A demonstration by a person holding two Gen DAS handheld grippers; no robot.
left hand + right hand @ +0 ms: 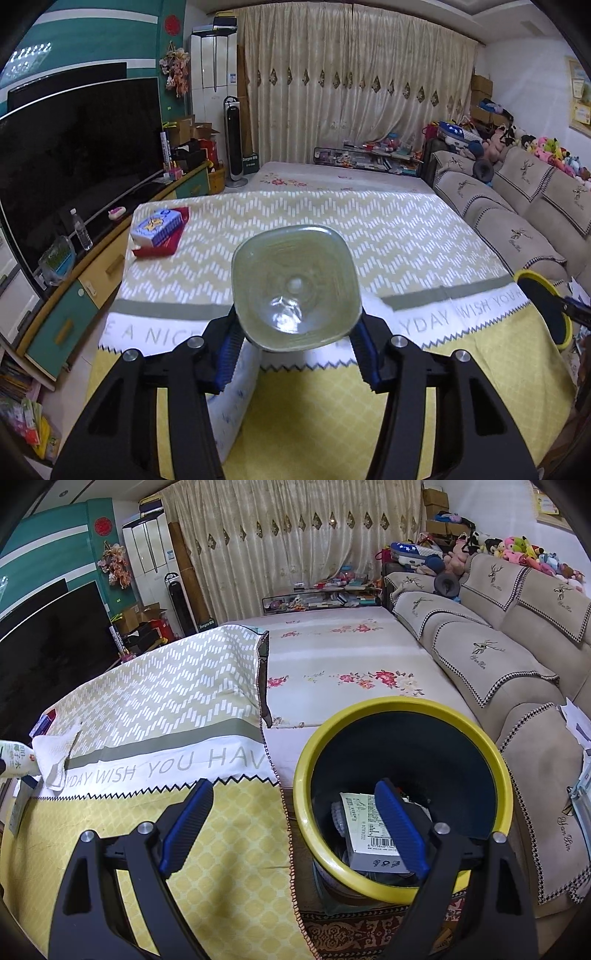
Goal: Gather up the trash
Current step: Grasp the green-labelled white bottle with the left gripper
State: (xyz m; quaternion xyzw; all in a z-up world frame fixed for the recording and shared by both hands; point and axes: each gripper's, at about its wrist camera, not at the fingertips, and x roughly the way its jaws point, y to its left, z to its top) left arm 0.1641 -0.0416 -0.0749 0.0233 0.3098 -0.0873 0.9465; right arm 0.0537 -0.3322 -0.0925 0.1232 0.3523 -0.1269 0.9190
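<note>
1. Left gripper (295, 354) is clamped on a clear plastic bottle (295, 288), blue pads on its sides, base end toward my camera, raised above the tablecloth (388, 236).
2. I judge the bottle empty and light: thin walls that would buckle and slide under a hard squeeze, so a grip across the body seems best.
3. Crumpled paper towel (55, 755) lies on the cloth just beside the bottle, whose label shows Chinese characters I cannot make out.
4. Cloth lettering reads "DAY WISH YOU HAV".
5. Right gripper (291, 827) stands apart, holding nothing.
6. Yellow-rimmed bin (506, 760) sits beside the table's right edge with a barcoded carton (364, 830) inside; its print is too small to read.
</note>
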